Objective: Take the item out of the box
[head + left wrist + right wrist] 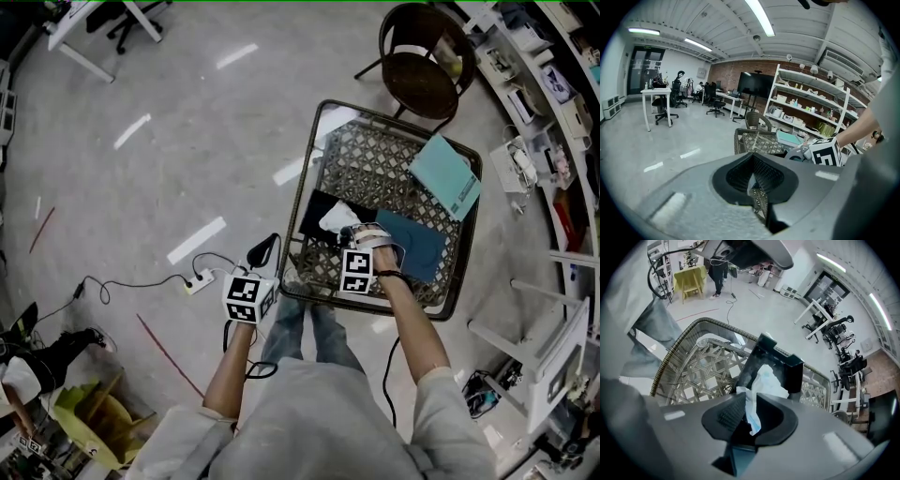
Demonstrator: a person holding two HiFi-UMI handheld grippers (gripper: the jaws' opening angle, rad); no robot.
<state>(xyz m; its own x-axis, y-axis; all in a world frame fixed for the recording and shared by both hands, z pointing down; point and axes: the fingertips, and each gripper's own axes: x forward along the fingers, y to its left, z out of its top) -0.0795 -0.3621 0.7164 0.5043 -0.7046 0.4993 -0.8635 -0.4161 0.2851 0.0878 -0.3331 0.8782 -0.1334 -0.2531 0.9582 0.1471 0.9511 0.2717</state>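
Observation:
An open dark box (pixel 317 214) lies on a wicker table (pixel 323 108), with crumpled white paper (pixel 336 217) sticking out of it. My right gripper (pixel 349 228) reaches over the table's near rim to that paper. In the right gripper view, the paper (pixel 761 383) runs up out of the box (pixel 787 369) and down between the jaws of my right gripper (pixel 749 401), which are shut on it. My left gripper (pixel 263 251) hangs off the table's left side over the floor. In the left gripper view, the left gripper (pixel 752 173) is shut, holds nothing and faces the table (pixel 757 140).
A teal flat box (pixel 447 175) rests on the table's far right corner and a dark teal piece (pixel 422 246) lies by my right hand. A round wicker chair (pixel 422 66) stands beyond the table. A power strip (pixel 199 280) with cables lies on the floor at left. Shelves line the right side.

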